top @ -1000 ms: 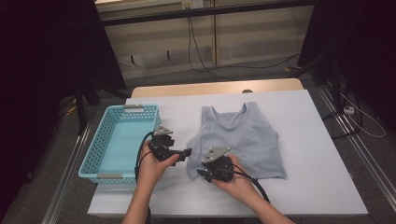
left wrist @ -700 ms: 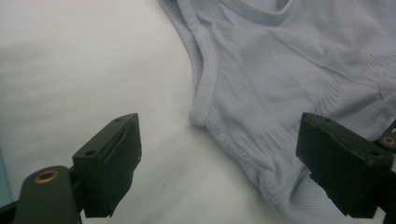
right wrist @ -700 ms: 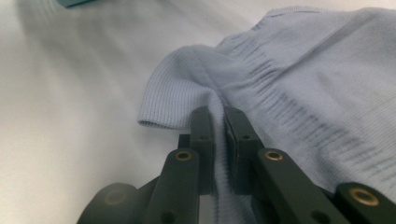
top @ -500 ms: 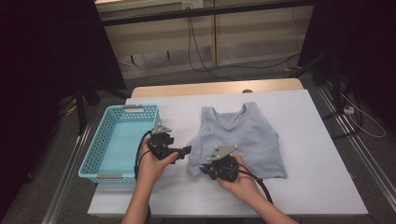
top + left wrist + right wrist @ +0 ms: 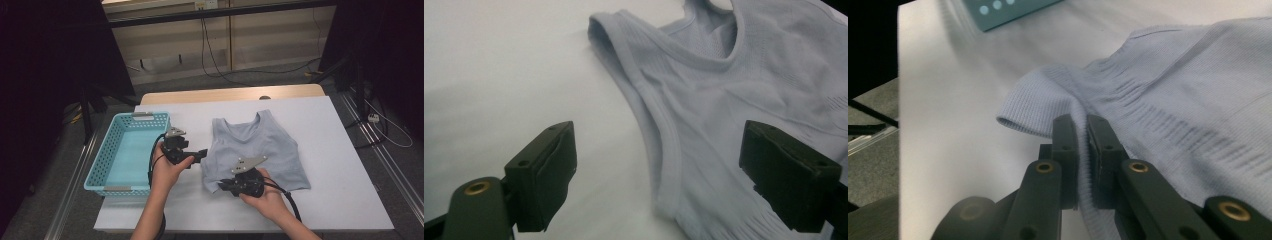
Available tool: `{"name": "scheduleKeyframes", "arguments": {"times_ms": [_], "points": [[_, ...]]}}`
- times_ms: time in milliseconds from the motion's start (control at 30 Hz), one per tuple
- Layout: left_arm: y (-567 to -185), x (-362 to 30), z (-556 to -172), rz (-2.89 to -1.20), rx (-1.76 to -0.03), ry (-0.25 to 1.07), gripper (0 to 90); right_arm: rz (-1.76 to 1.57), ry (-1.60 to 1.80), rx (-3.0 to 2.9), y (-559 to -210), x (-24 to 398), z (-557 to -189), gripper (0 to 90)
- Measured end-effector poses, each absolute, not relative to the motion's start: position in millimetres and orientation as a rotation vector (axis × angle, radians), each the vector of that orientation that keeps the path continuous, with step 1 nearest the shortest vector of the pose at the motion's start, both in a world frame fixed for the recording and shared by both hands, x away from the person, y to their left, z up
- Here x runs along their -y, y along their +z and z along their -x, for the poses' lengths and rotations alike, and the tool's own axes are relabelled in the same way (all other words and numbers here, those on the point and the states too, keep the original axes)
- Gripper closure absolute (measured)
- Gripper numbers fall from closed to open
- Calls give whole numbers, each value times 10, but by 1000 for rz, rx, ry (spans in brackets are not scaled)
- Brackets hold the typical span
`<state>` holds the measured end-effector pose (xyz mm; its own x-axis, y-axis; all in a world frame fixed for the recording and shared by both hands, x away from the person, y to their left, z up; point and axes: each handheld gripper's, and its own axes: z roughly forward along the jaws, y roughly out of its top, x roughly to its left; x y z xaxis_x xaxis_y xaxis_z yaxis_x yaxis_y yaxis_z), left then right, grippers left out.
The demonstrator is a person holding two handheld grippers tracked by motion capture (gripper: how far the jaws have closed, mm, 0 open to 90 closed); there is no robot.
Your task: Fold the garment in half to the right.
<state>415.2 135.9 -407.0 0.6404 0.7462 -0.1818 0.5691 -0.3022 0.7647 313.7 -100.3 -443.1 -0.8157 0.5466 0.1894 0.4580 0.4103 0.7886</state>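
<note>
We have the limp, light grey tank top (image 5: 260,150) lying flat mid-surface beside the basket (image 5: 125,150), our right gripper (image 5: 1082,131) pinching its ribbed hem corner, jaws having just closed there, while our left gripper (image 5: 659,165) hangs spread over the armhole edge, the next hold we judge sensible.

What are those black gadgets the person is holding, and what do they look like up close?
Each is a handheld gripper. The left gripper and right gripper are matte black, each topped by a grey three-cornered plate and trailing a black cable. Up close, blocky black pads sit on arms with brass-coloured rivets. The forearms are bare, no sleeves.
</note>
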Motion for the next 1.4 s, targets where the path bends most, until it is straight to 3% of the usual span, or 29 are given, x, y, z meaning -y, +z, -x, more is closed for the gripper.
{"name": "scheduleKeyframes", "arguments": {"times_ms": [1033,1300,1400], "points": [[-4502,-918,-4856,-2049,-1128,309,253,-792,1473,-2612,-4316,1101,-2924,845],[-4571,-806,-4869,-2054,-1161,265,384,-778,1482,-2610,-4325,1110,-2909,844],[-4558,-764,-4853,-2057,-1176,249,484,-777,1482,-2607,-4325,1111,-2905,844]]}}
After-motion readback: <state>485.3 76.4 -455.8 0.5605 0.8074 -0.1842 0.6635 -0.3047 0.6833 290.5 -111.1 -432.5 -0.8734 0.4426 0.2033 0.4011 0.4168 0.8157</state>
